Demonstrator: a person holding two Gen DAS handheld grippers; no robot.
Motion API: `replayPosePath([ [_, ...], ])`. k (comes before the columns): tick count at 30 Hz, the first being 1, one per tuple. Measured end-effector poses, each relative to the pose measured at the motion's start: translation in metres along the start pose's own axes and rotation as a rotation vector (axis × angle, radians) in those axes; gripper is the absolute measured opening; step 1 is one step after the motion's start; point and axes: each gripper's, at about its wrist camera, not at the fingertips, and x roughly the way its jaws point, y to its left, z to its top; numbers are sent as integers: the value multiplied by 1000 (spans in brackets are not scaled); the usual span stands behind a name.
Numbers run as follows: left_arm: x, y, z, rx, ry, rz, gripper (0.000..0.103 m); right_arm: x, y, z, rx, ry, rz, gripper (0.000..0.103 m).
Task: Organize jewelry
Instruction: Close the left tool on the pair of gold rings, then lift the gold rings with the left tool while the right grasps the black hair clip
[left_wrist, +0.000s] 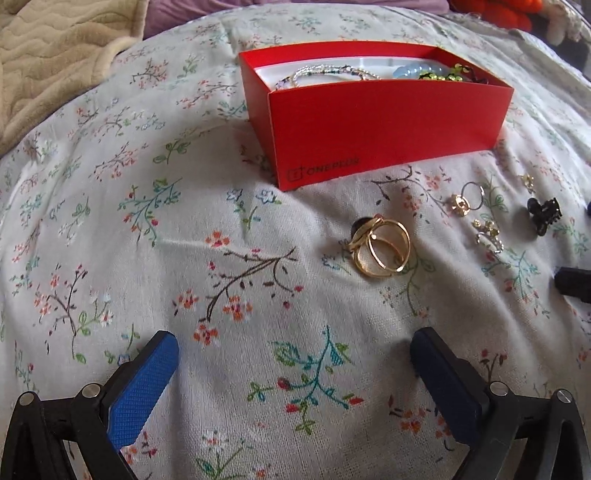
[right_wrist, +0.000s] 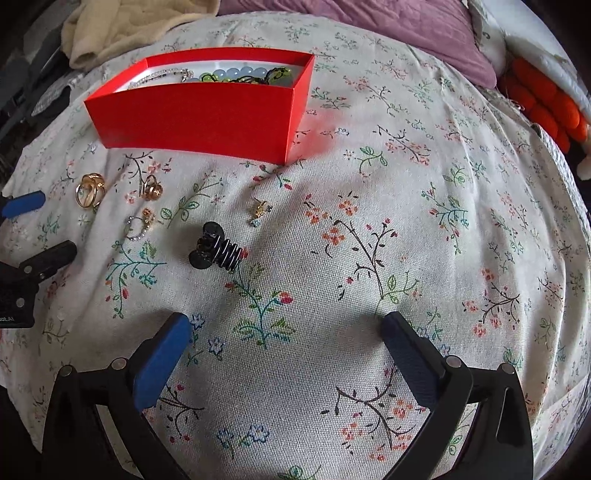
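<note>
Floral bedsheet (left_wrist: 110, 229) gives softly under everything; left gripper (left_wrist: 295, 373) and right gripper (right_wrist: 286, 345) both hover agape, empty; gold rings (left_wrist: 382, 245) ahead look light, hard, slippery, best pinched across the bands; red box (left_wrist: 388, 125) beyond

A bed sheet (right_wrist: 406, 221) printed with small floral sprigs covers the bed. A cream quilted blanket (left_wrist: 55, 55) lies bunched at its far left corner, a mauve cover (right_wrist: 388, 33) runs along the far edge, and an orange knitted thing (right_wrist: 546, 107) sits at the far right.
</note>
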Motion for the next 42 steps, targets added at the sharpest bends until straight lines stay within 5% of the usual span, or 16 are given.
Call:
replayPosePath([
  [6,2,-4,11,19,-21,-55,94,-2,10,1,-24,-15,-21,103],
  [18,3,-20,25,84,-60,-102,49,-3,22,21,-82,-21,24,99],
  [21,4,-22,26,85,-47,-139,30,-3,21,23,-75,-18,34,96],
  [42,-9,-23,20,74,13,-131,29,-5,35,35,-131,-24,36,46],
])
